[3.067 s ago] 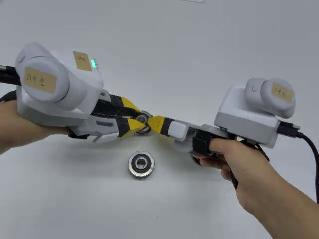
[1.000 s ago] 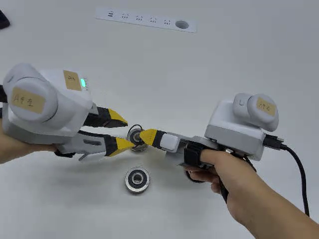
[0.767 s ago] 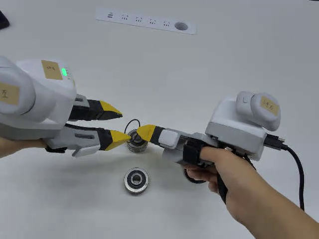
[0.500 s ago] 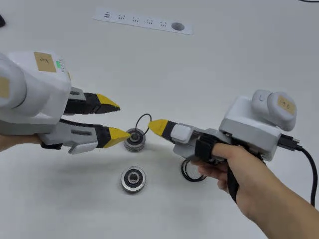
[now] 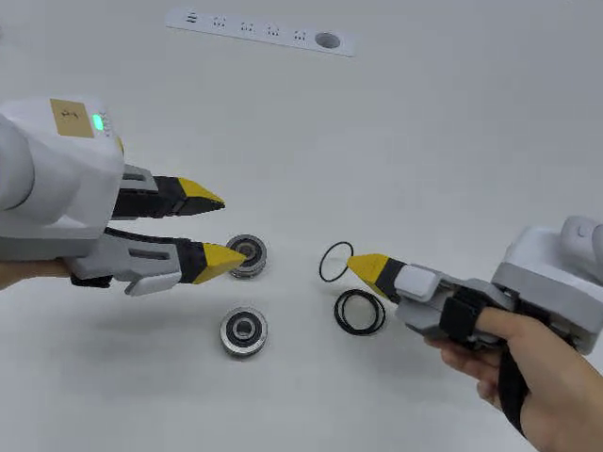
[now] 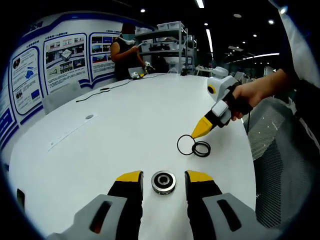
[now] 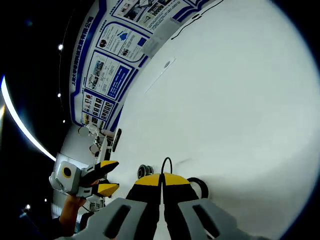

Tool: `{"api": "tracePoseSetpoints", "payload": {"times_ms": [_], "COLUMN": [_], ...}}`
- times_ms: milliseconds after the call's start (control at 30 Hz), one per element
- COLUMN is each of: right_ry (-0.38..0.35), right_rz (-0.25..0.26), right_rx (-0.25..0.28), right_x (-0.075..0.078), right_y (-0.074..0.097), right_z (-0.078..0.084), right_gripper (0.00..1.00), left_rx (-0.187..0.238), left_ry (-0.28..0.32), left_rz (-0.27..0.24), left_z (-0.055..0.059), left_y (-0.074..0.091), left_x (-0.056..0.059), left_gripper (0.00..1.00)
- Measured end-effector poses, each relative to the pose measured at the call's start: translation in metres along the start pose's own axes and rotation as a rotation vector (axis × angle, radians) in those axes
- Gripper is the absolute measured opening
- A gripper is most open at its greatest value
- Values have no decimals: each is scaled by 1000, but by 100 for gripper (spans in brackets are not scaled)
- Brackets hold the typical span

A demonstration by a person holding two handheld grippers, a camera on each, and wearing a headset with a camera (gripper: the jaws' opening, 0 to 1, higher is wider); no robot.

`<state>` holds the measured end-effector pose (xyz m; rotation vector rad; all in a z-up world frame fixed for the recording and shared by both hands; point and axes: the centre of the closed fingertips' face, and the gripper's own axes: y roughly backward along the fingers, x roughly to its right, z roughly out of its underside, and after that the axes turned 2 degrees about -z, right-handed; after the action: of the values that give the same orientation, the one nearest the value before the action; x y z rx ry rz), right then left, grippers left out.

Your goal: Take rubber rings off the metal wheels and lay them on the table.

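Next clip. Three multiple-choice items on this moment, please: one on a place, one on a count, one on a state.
1. Where is the far wheel? A) stacked on the near wheel B) just ahead of the open fingers of the left gripper C) held by the right gripper
2. How many wheels lie on the table? A) one B) two C) four
3. The right gripper is: A) open B) shut on a wheel C) shut on a ring
Answers: 1B, it sits before the left fingers' gap; 2B, the head view shows two; 3C, its fingers meet on the ring.
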<state>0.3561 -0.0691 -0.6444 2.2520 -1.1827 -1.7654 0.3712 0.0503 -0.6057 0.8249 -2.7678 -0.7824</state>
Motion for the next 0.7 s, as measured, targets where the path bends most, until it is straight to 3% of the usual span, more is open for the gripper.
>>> {"api": "tracePoseSetpoints", "payload": {"times_ms": [267,700], "right_ry": [-49,-43], "right_rz": [36,101], "right_rx": [-2,-4], "right_x": [19,34], "right_y": [17,20], "right_z": [13,13], "right_gripper": [2,3], "left_rx": [15,3], "left_ry": [12,16], "left_rz": [-8,-12], "left_z": [-3,2], "left_y": [4,7], "left_x": [3,6], "left_gripper": [34,34]}}
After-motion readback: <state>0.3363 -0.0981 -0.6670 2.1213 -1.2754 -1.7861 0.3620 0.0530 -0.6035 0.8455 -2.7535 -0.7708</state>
